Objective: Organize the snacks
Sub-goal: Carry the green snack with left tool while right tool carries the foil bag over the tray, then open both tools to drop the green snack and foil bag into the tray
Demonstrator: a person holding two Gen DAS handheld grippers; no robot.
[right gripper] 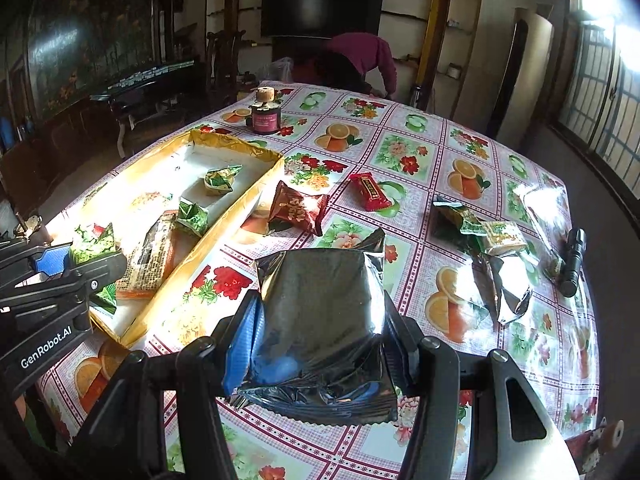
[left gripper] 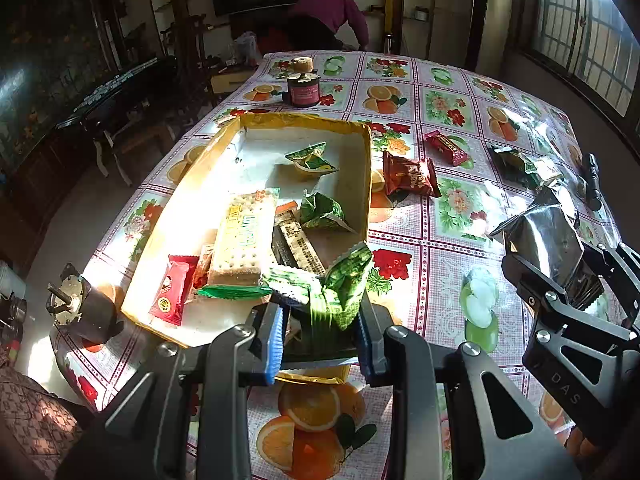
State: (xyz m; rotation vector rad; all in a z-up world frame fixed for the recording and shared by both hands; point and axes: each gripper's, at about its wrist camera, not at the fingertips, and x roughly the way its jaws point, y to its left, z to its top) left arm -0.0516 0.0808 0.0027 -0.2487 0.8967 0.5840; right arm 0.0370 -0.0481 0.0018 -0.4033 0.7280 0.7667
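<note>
Gripping now: the left gripper (left gripper: 320, 320) pinches a crinkled green foil snack packet (left gripper: 340, 284) between its blue pads, held at the near end of the box; the right gripper (right gripper: 320, 344) is closed on a shiny silver foil pouch (right gripper: 320, 312) with a crimped edge, held above the bench.
Bench: a table under a glossy cloth printed with oranges, apples and flowers (right gripper: 360, 136).
Box: a shallow rectangular cardboard tray with gold-yellow walls and a white floor (left gripper: 362, 184), lying on the left half of the bench.
Box contents: a long clear-wrapped pack of pale crackers (left gripper: 244, 236), a small red sachet (left gripper: 174, 288), a flat beige bar with dark print (left gripper: 300, 244), and two small green foil packets (left gripper: 312, 158) (left gripper: 322, 210) nearer the far end.
Loose on the cloth: a dark red pillow-shaped packet (right gripper: 298, 208) just beside the box's right wall, a narrow red bar wrapper (right gripper: 370, 192) farther off, a green packet with a cracker pack (right gripper: 476, 228) and another silver pouch (right gripper: 508, 288) to the right.
Other things: a black torch (right gripper: 574, 260) near the right edge, a dark jar with a pink label and cork stopper (right gripper: 265, 116) at the far side.
</note>
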